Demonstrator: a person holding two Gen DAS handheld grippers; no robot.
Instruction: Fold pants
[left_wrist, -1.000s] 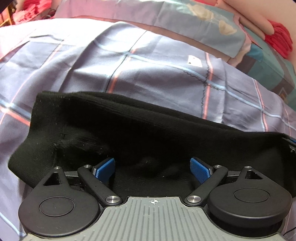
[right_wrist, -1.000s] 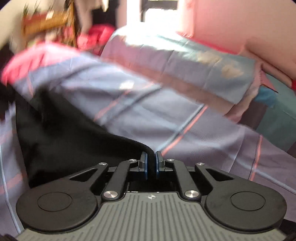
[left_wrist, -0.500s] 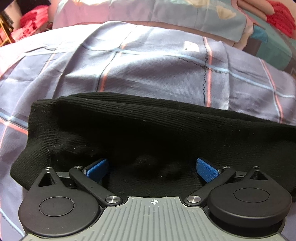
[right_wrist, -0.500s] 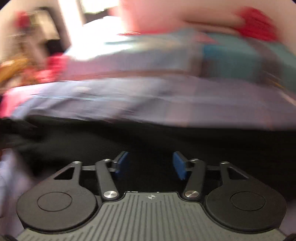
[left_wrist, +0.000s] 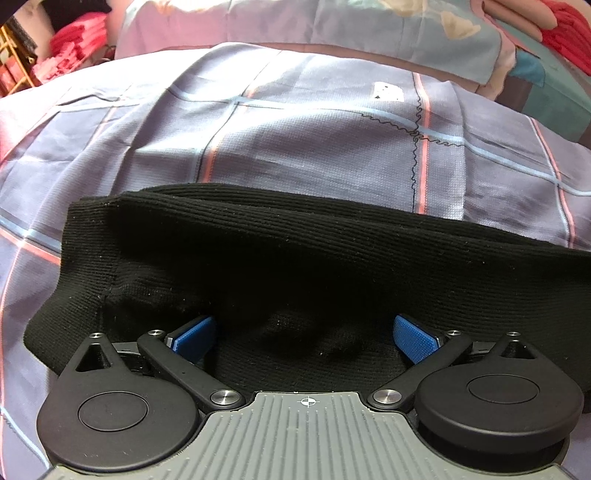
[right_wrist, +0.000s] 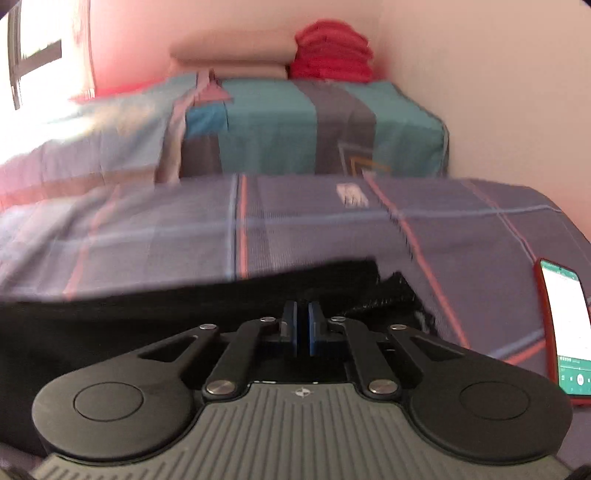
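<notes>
The black knit pants (left_wrist: 280, 258) lie folded in a long band across the plaid bedsheet (left_wrist: 314, 147). My left gripper (left_wrist: 303, 334) is open, its blue pads spread wide just above the near edge of the pants, holding nothing. In the right wrist view the pants (right_wrist: 155, 317) run from the left to their end near the middle. My right gripper (right_wrist: 303, 325) is shut over that end of the pants; whether cloth is pinched between the pads is not visible.
A phone in a red case (right_wrist: 561, 325) lies on the sheet at the right with its screen lit. A teal and grey blanket (right_wrist: 314, 129), folded bedding and a red pile (right_wrist: 332, 51) sit at the far end by the wall.
My right gripper swung right along the pants, opened half a second ago and is now shut at their right end. My left gripper stayed open and drew back slightly.
</notes>
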